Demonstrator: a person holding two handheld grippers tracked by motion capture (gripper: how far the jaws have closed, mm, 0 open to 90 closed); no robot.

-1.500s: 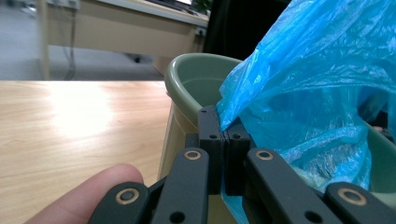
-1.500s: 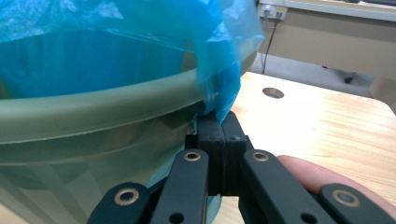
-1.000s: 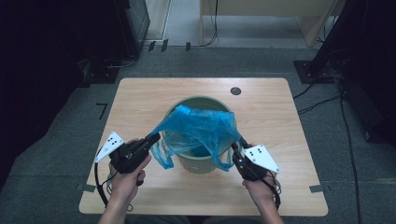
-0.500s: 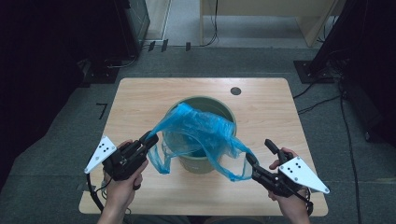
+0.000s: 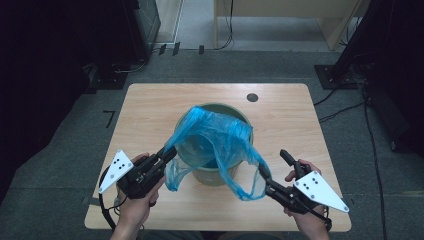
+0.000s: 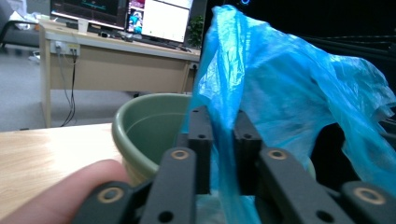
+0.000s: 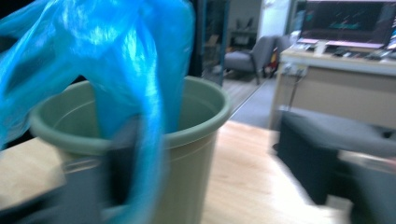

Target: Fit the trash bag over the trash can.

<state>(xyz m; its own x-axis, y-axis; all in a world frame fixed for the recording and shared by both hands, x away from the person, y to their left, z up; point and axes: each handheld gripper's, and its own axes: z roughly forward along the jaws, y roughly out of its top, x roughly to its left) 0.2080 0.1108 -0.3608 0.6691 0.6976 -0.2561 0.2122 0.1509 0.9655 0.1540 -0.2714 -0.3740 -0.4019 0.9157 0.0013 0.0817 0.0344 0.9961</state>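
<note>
A green bin (image 5: 206, 176) stands mid-table with a blue plastic bag (image 5: 215, 130) draped over its mouth. My left gripper (image 5: 169, 152) is at the bin's near-left side, shut on the bag's edge. In the left gripper view the jaws of the left gripper (image 6: 222, 135) pinch the blue bag (image 6: 280, 93) in front of the bin (image 6: 140, 126). My right gripper (image 5: 272, 161) is at the near right, open wide. A stretched loop of the bag hangs over its left jaw. The right gripper view is blurred: the bag (image 7: 126, 56) hangs over the bin (image 7: 196, 140).
The wooden table (image 5: 150, 110) has a black round grommet (image 5: 252, 97) at its far side. Dark equipment and cables ring the table on the floor. A desk with monitors (image 6: 116, 51) stands beyond.
My right gripper has let go of the bag, opened and drawn back toward the near right, with a bag loop stretched along over one jaw. The left gripper stays shut on the bag's edge.
</note>
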